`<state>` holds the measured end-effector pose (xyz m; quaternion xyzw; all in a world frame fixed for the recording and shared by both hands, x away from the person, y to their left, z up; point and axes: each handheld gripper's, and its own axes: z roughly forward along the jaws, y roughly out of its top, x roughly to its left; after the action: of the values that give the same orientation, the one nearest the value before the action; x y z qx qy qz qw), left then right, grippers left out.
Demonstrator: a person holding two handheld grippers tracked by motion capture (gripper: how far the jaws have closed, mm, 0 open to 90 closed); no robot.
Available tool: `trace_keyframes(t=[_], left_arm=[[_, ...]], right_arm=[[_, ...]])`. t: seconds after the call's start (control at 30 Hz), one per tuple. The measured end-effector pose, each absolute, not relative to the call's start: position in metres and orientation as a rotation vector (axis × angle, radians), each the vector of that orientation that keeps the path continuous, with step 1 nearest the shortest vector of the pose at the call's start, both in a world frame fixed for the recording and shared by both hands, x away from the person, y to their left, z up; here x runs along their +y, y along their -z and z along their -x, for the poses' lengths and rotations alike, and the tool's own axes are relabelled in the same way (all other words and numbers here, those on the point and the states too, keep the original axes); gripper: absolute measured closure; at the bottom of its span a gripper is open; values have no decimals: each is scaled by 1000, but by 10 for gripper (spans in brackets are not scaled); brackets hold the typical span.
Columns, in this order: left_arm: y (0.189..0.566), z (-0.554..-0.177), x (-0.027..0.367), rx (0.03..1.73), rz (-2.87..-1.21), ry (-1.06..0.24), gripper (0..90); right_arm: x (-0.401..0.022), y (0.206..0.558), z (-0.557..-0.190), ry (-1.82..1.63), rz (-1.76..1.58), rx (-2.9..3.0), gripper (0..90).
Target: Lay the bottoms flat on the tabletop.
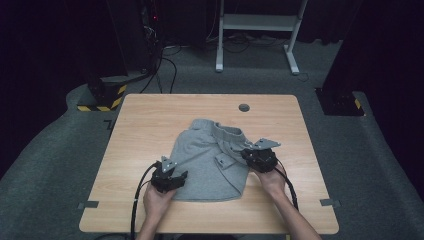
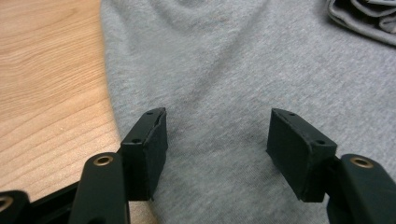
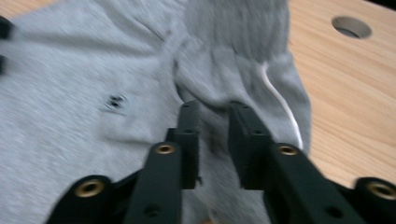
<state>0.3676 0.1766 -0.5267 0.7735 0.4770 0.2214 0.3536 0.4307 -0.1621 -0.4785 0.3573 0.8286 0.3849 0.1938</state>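
Garment: grey shorts lie crumpled flat at the middle of the tabletop, the waistband toward the far edge, the hem toward the near edge.
Left gripper: held over the near left corner of the shorts, jaws spread wide with only flat cloth between them.
Right gripper: at the right edge of the shorts, jaws nearly together, pinching a fold of grey cloth beside a white drawstring.
Tabletop: light wood, a round cable hole near the far edge.

The wooden desk has a round cable hole near its far edge. Grey carpet covers the floor around it. Behind stand a white desk frame, black cables, and a base with yellow-black hazard stripes.
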Motion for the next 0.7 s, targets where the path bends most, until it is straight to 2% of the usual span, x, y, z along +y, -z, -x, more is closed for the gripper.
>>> trace_keyframes(t=[0.1, 0.17, 0.37, 0.43, 0.6, 0.7], left_arm=[[527, -368, 177, 1232, -2001, -573, 381], [527, -368, 177, 1232, -2001, -572, 381], [527, -368, 177, 1232, -2000, -573, 382], [527, -368, 177, 1232, -2000, -572, 382], [527, -368, 177, 1232, -2000, -572, 382], [527, -368, 177, 1232, -2001, -571, 382]], right_arm=[[-152, 482, -437, -1036, -1001, 2397, 614], [-148, 489, -442, -1009, -1008, 2419, 614], [-146, 492, -445, -949, -975, 2438, 855], [-149, 489, -446, -948, -985, 2439, 896], [-155, 479, -449, -957, -988, 2421, 897], [-157, 475, -446, -1016, -996, 2390, 754]])
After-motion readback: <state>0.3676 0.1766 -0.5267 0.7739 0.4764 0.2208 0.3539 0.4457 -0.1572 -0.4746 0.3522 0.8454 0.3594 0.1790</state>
